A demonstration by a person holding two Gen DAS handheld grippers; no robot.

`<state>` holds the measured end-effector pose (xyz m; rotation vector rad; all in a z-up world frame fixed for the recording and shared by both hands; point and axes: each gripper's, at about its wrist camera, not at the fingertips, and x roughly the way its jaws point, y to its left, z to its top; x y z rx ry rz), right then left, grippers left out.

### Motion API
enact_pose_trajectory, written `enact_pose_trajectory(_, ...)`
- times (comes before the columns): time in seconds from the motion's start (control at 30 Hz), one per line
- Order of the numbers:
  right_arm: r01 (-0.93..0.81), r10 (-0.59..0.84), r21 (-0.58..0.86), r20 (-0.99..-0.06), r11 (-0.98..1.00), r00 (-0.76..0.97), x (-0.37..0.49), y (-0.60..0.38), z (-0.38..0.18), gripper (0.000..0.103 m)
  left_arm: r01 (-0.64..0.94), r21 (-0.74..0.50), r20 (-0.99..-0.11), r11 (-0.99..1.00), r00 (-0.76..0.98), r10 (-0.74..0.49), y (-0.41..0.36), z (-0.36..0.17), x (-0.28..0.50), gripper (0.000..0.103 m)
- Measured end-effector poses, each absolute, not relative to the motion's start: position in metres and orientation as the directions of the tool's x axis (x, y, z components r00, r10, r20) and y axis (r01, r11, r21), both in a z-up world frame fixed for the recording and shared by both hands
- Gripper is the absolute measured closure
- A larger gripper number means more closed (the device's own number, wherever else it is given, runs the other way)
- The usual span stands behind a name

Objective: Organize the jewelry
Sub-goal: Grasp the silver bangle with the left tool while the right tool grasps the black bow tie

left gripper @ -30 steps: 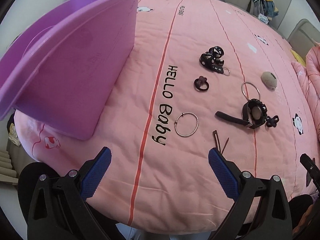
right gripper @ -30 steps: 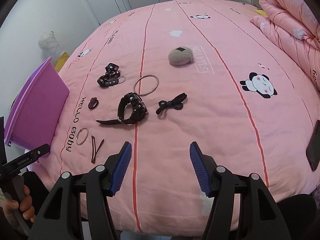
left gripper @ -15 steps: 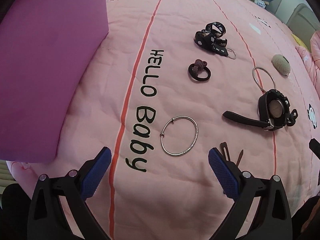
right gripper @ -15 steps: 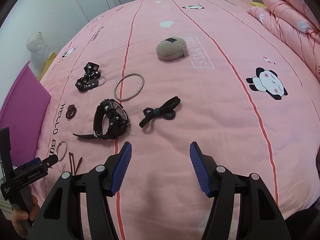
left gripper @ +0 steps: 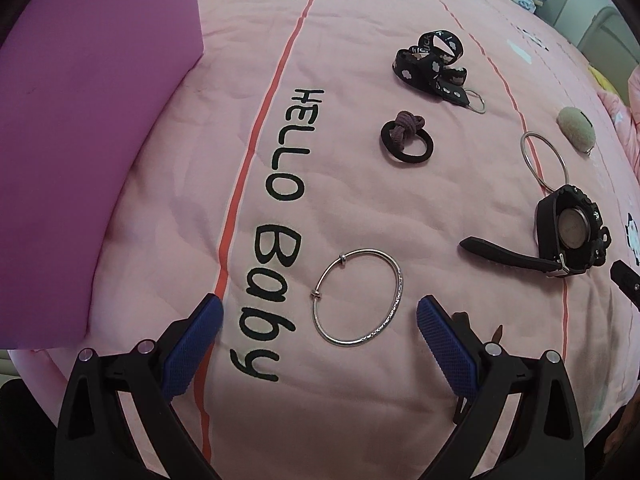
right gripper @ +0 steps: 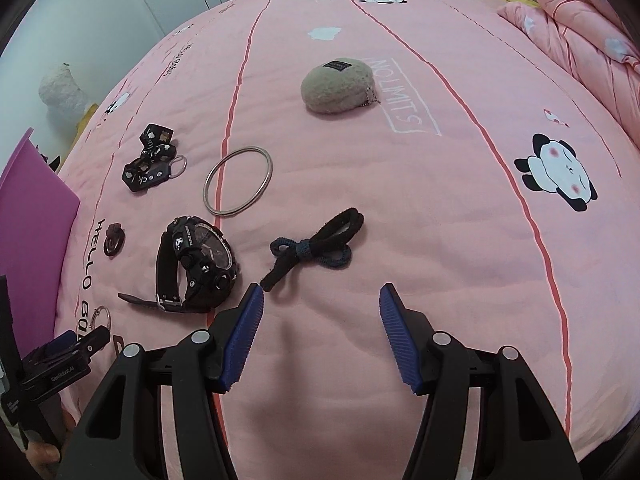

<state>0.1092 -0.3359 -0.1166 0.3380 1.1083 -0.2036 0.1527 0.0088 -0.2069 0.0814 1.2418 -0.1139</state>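
A thin silver bangle (left gripper: 358,297) lies on the pink bed sheet just ahead of my open, empty left gripper (left gripper: 320,308). A black watch (left gripper: 562,236) lies to its right, also in the right wrist view (right gripper: 196,265). A larger silver ring (right gripper: 238,181), a black hair tie with a purple knot (left gripper: 406,140), a black patterned strap with a key ring (left gripper: 434,66) and a black and blue hair tie (right gripper: 316,246) lie further out. My right gripper (right gripper: 322,300) is open and empty, just short of that hair tie. A brown hair clip (left gripper: 496,332) is partly hidden behind my left finger.
A purple box (left gripper: 88,128) stands at the left, also at the right wrist view's left edge (right gripper: 32,216). A beige fuzzy pouch (right gripper: 338,85) lies further back. A folded pink quilt (right gripper: 580,20) is at the far right. The left gripper's body (right gripper: 52,364) shows low left.
Both grippers have moved forward and down toward the sheet. The silver bangle now lies close to my left fingers, and the black and blue hair tie is close to my right fingers. Nothing was grasped.
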Motion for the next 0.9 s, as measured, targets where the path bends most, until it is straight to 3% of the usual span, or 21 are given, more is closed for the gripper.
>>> enact_pose_trajectory(0.33, 0.342, 0.009, 0.158, -0.917, 0.926, 0.399, 0.138, -0.338, -0.131, 0.045, 0.129, 0.013, -0.946, 0.992, 0.322, -0.030, 0.006, -0.212, 0.157, 0.007)
enact_pose_trajectory(0.9, 0.296, -0.137, -0.019, -0.914, 0.955, 0.381, 0.151, -0.322, -0.152, 0.046, 0.137, 0.068, -0.924, 0.988, 0.382, 0.010, -0.005, -0.224, 0.162, 0.006)
